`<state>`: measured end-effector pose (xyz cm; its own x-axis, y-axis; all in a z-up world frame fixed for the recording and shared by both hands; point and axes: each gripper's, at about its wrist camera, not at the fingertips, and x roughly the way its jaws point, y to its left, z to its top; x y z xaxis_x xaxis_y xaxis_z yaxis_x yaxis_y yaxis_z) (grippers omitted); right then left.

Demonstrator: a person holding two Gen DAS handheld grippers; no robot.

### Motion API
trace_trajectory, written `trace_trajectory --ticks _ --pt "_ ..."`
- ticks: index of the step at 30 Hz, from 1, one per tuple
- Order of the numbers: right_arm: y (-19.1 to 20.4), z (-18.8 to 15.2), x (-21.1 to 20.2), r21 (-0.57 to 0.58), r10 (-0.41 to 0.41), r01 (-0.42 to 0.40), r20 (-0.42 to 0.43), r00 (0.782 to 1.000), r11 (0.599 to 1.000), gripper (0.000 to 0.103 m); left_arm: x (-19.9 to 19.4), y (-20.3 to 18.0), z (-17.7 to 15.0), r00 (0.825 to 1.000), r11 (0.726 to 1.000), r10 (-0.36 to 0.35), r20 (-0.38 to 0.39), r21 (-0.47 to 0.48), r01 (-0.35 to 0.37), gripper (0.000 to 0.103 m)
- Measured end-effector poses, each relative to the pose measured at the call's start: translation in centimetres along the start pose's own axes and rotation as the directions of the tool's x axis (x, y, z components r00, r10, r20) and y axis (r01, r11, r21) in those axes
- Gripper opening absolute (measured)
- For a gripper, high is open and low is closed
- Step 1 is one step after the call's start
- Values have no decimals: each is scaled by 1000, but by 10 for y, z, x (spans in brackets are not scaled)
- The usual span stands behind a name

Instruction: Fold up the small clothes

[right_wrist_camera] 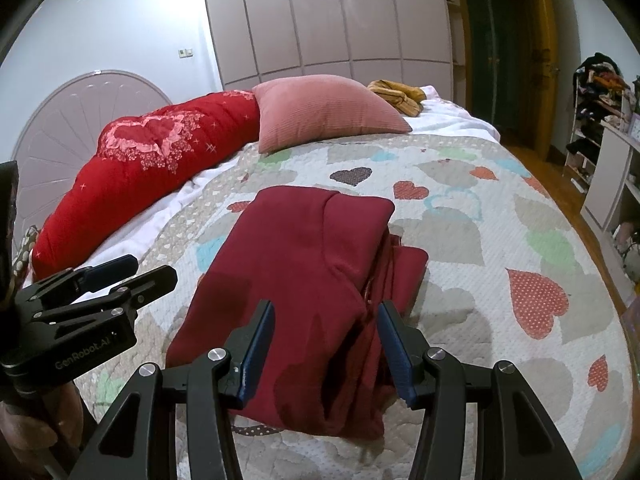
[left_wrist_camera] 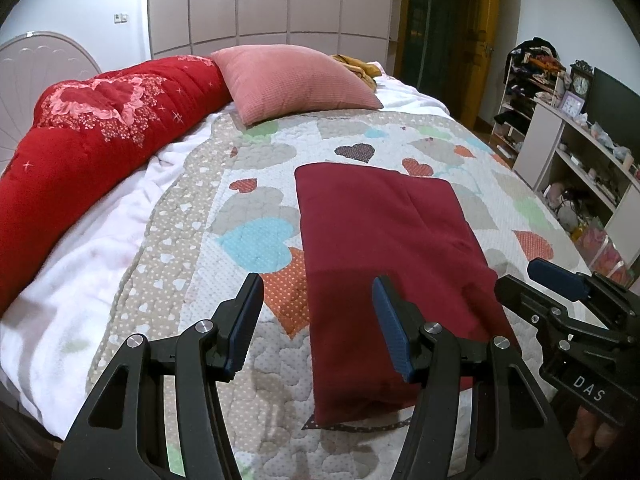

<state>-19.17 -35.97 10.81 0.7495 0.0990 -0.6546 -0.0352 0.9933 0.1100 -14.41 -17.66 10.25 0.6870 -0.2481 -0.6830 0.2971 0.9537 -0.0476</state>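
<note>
A dark red garment (left_wrist_camera: 384, 240) (right_wrist_camera: 304, 248) lies folded into a long rectangle on the heart-patterned quilt (left_wrist_camera: 256, 184) (right_wrist_camera: 480, 240). Layered edges show along its right side in the right wrist view. My left gripper (left_wrist_camera: 318, 292) (right_wrist_camera: 154, 268) hovers open over the garment's near left edge, with nothing between its blue pads (left_wrist_camera: 390, 332). Over the garment's near end, my right gripper (right_wrist_camera: 326, 312) (left_wrist_camera: 528, 280) is open too, and its pads (right_wrist_camera: 256, 352) press on nothing. The two grippers sit side by side, close together.
A pink pillow (left_wrist_camera: 296, 80) (right_wrist_camera: 324, 112) and a rolled red duvet (left_wrist_camera: 92, 136) (right_wrist_camera: 152, 160) lie at the head of the bed. A yellow cloth (right_wrist_camera: 400, 96) sits at the far corner. Cluttered shelves (left_wrist_camera: 576, 148) stand to the right, with a wardrobe (right_wrist_camera: 328, 16) behind.
</note>
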Motion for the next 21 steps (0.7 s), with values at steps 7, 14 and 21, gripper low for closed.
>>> trace_trajectory --ticks 7,14,21 --pt "2 -1 1 5 -3 3 -7 1000 1000 51 6 -2 -2 1000 1000 -6 -10 16 6 57" --pt "4 -2 8 8 -1 2 -25 1000 1000 51 10 -2 -2 1000 1000 -6 -7 15 6 57" --pt "2 -2 16 20 3 -2 -39 999 1000 51 20 8 -1 1000 1000 -1 -28 -3 1 57"
